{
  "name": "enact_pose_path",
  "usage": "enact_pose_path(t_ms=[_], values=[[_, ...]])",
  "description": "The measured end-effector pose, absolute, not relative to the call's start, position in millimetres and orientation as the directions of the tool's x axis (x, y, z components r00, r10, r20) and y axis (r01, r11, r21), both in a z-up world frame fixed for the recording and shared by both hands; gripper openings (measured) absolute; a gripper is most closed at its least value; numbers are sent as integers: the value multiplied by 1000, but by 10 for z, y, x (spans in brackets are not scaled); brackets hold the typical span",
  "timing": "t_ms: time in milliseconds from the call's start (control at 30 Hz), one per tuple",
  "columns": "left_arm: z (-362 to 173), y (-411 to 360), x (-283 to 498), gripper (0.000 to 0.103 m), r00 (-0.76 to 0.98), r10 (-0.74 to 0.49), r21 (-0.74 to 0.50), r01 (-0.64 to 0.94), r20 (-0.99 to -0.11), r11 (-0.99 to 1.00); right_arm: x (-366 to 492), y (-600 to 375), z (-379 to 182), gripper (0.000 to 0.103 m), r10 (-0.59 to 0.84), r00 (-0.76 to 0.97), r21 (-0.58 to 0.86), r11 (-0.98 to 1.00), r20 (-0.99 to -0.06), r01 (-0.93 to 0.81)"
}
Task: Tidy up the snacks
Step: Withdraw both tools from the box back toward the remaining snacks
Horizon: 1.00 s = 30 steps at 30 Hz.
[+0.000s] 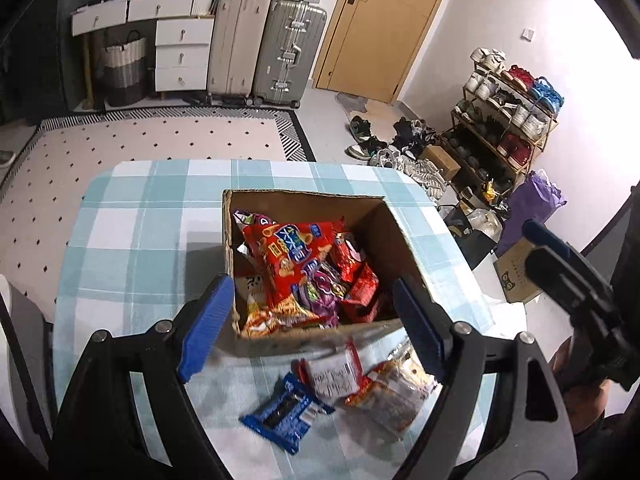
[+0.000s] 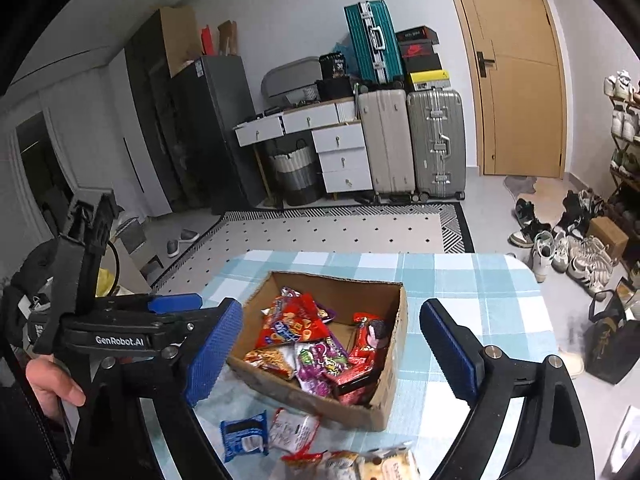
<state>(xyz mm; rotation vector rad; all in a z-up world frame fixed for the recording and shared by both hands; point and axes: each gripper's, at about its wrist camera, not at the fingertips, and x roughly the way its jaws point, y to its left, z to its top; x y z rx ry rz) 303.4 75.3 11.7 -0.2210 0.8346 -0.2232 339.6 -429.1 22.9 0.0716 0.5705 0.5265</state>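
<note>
An open cardboard box stands on the blue-and-white checked table. Inside lie a red snack bag, a purple packet and small red packs. In front of the box, a blue packet, a white-and-red packet and a clear packet lie on the cloth. My left gripper hovers open above the box's near edge, with nothing held. My right gripper is open too, above and in front of the box, empty.
A hand holds the left gripper's handle. Right of the table are bags, loose shoes and a shoe rack. Beyond a dotted rug stand drawers, suitcases and a door.
</note>
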Motion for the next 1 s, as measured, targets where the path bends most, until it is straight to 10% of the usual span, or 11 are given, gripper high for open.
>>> enact_pose_path(t_ms=[1000], values=[[304,459,1405,102,787,-149,-165,61,-599,985,1691,-4692,292,102,484,762,144,870,-431,-471]])
